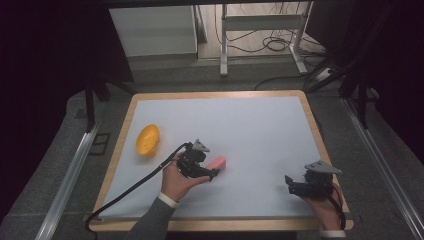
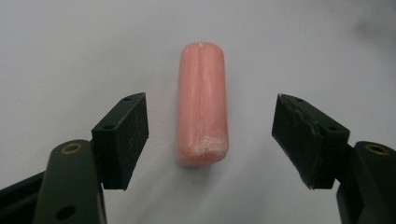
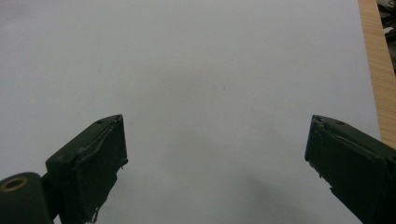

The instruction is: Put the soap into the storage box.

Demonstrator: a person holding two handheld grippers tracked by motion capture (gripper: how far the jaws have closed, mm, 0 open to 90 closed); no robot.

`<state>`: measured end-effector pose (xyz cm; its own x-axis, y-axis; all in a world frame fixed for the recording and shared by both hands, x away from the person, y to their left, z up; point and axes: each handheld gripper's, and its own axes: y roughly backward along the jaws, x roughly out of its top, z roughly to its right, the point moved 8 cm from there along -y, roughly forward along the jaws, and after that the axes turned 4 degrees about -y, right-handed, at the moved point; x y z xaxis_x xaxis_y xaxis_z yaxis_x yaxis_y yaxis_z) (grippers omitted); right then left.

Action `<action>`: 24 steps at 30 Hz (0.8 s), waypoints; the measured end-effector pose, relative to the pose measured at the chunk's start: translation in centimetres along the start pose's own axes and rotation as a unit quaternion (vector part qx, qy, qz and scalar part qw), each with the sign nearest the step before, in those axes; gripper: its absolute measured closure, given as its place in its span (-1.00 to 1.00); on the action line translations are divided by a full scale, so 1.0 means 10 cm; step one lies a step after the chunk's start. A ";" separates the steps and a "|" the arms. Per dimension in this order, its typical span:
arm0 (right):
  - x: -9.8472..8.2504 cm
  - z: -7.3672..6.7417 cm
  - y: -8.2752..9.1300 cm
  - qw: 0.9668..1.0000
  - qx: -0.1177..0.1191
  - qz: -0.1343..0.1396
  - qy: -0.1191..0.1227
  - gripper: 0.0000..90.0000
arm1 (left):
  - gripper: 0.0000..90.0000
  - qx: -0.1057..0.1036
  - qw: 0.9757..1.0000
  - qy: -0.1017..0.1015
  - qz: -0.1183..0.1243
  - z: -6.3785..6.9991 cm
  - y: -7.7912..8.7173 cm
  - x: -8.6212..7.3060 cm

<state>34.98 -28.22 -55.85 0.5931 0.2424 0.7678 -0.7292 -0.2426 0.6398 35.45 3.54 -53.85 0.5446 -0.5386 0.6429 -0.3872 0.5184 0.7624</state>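
On the white-topped table [image 1: 260, 135], a yellow bowl [image 1: 148, 140] sits empty at far left, the right gripper [image 1: 295, 186] idles with jaws apart, and the left gripper [image 2: 210, 135] straddles the ungrasped pink block [image 2: 201, 102], so nothing appears moved yet.

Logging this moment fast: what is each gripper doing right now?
Left gripper: open, jaws either side of the pink block, not touching it.
Right gripper: open, holding nothing, over the bare white mat.

Dim, soft shadows, dark corners
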 end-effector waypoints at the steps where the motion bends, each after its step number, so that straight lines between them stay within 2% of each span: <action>1: 0.00 0.00 0.00 1.000 0.000 0.000 0.000 -0.88 | -0.39 0.010 1.000 -0.007 -0.007 0.01 -0.03 0.00; 3: 0.00 0.00 0.00 1.000 -0.001 -0.001 0.001 -0.88 | -0.38 0.007 1.000 -0.015 -0.007 0.04 -0.07 0.03; 4: -0.01 0.00 0.00 1.000 -0.001 -0.001 0.000 -0.88 | -0.36 0.004 1.000 -0.011 -0.004 0.04 -0.11 0.05; 7: -0.01 0.01 0.00 1.000 -0.003 0.000 -0.001 -0.88 | -0.35 0.013 1.000 -0.010 -0.016 0.01 -0.17 0.02; 13: 0.00 0.00 0.00 1.000 -0.003 0.000 0.001 -0.88 | -0.29 0.017 1.000 -0.008 -0.010 0.03 -0.29 0.01; 19: 0.00 0.01 0.01 1.000 -0.003 0.000 0.001 -0.88 | -0.17 0.023 1.000 -0.009 -0.016 0.02 -0.37 -0.02; 23: -0.01 0.02 0.00 1.000 -0.007 -0.001 0.000 -0.88 | -0.01 0.026 0.999 -0.006 -0.019 0.03 -0.41 -0.04; 24: -0.01 0.02 0.00 1.000 -0.007 -0.001 0.001 -0.88 | 0.12 0.027 0.999 -0.006 -0.019 0.03 -0.42 -0.04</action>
<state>35.01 -28.45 -55.88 0.5938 0.2439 0.7668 -0.7333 -0.2283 0.6405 36.61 1.38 -57.26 0.5510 -0.5653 0.6138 -0.4063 0.4608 0.7891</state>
